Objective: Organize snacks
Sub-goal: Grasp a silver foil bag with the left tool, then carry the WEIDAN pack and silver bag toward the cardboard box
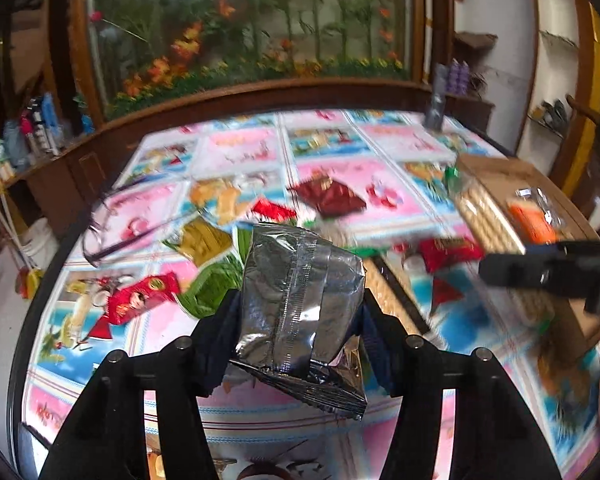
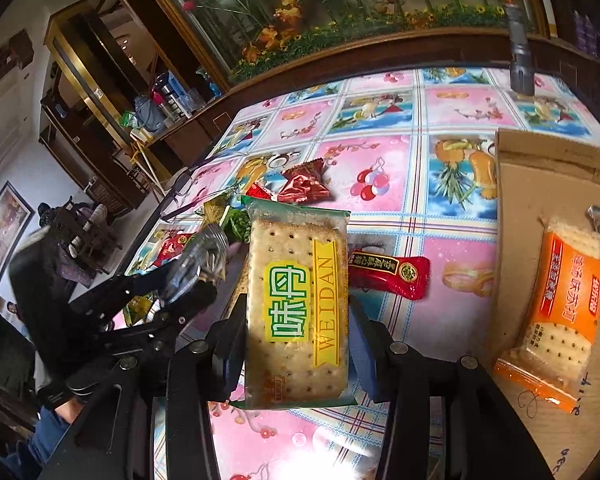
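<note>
Patterned tablecloth (image 2: 452, 120) covers the table; cardboard box (image 2: 540, 200) lies flat at its right edge, orange cracker pack (image 2: 564, 304) resting on the cardboard. Right gripper (image 2: 298, 344) clamps a green cracker pack (image 2: 298, 312) left of the box, long axis running away from the camera. Left gripper (image 1: 300, 312) clamps a crumpled silver pouch (image 1: 300, 300), long axis upright, raised off the cloth left of the box. Loose red packets (image 2: 388, 274) lie beyond.
</note>
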Action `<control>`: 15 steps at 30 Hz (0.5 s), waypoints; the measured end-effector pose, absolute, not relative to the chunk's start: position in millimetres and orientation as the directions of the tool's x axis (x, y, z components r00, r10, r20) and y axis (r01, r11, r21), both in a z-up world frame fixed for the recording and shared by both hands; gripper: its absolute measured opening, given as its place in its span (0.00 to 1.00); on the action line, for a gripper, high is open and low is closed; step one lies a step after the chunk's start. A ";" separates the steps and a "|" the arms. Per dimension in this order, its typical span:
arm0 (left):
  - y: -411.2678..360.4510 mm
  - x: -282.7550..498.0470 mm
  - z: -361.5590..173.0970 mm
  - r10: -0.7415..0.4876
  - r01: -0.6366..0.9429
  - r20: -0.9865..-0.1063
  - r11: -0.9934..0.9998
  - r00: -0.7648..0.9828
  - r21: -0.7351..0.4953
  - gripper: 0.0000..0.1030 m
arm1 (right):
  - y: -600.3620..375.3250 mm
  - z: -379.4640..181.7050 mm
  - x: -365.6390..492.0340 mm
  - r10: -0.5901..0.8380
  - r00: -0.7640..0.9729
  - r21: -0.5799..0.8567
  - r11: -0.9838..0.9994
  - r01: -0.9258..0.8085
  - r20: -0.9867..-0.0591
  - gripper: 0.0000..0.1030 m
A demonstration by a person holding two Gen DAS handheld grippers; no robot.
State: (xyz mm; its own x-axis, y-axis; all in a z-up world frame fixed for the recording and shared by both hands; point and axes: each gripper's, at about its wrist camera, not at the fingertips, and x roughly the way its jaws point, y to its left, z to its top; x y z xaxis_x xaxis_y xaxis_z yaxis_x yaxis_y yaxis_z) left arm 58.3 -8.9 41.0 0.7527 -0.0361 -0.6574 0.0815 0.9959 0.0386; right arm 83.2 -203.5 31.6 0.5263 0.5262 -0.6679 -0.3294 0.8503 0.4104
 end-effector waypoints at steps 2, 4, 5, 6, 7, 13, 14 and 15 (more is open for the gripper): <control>-11.5 56.7 44.3 -0.020 0.061 -0.639 0.997 0.769 0.042 0.55 | -200.7 33.5 80.9 0.517 0.538 0.390 0.856 -0.340 -0.666 0.48; -14.5 54.6 46.0 0.016 0.037 -0.616 0.997 0.787 0.074 0.55 | -198.8 34.0 80.2 0.514 0.542 0.377 0.857 -0.350 -0.665 0.48; -15.5 53.4 46.8 0.033 0.028 -0.605 0.996 0.796 0.090 0.55 | -197.8 34.4 79.6 0.511 0.544 0.371 0.859 -0.353 -0.666 0.48; -15.7 51.7 47.6 0.053 0.014 -0.591 0.994 0.805 0.108 0.55 | -196.8 34.5 79.3 0.510 0.545 0.366 0.860 -0.356 -0.666 0.48; -15.9 50.3 48.6 0.075 -0.001 -0.574 0.992 0.815 0.128 0.55 | -196.4 34.7 79.3 0.509 0.545 0.364 0.860 -0.358 -0.666 0.48; -10.6 48.6 52.5 0.126 -0.050 -0.539 0.987 0.833 0.153 0.55 | -197.6 35.3 79.0 0.510 0.550 0.369 0.860 -0.353 -0.661 0.48; -10.7 48.5 52.3 0.135 -0.056 -0.535 0.985 0.834 0.161 0.55 | -197.9 35.1 79.4 0.510 0.550 0.371 0.860 -0.351 -0.662 0.48; -10.9 48.2 52.4 0.146 -0.064 -0.528 0.983 0.837 0.171 0.55 | -198.4 34.8 79.7 0.510 0.550 0.372 0.860 -0.350 -0.662 0.48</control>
State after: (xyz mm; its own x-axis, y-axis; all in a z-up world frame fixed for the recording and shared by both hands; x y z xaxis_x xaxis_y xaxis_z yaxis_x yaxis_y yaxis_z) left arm 48.2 -10.9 52.4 0.8365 0.1459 -0.5281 -0.0635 0.9832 0.1711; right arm 79.7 -198.4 34.8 0.5497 0.5096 -0.6620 -0.3497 0.8600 0.3716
